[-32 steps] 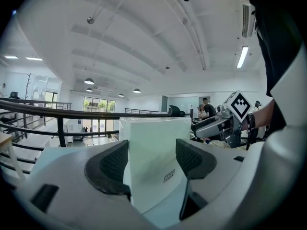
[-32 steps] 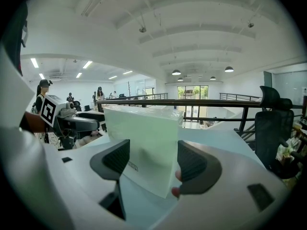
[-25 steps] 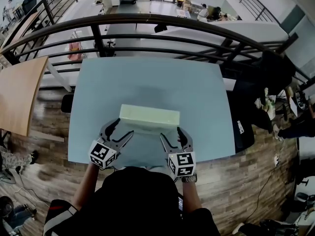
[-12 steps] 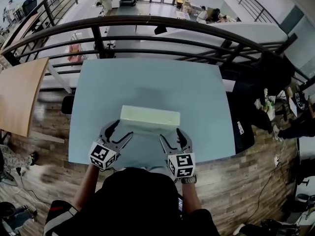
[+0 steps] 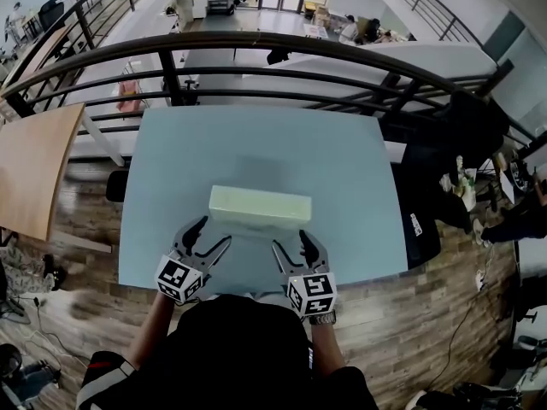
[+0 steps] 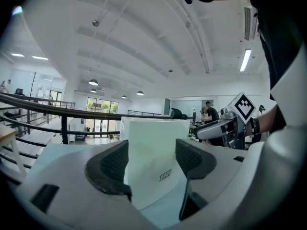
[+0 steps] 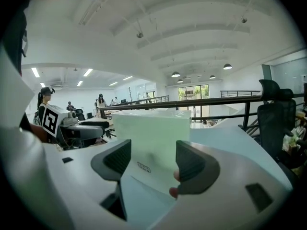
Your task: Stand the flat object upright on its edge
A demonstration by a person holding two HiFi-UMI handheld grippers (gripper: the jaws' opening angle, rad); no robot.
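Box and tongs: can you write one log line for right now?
box: on table | left tongs: open, empty | right tongs: open, empty

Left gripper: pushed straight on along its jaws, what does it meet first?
The box, near its left end. It sits dead ahead, framed by the left gripper's open jaws, apparently with no contact so far, though depth is hard to judge.
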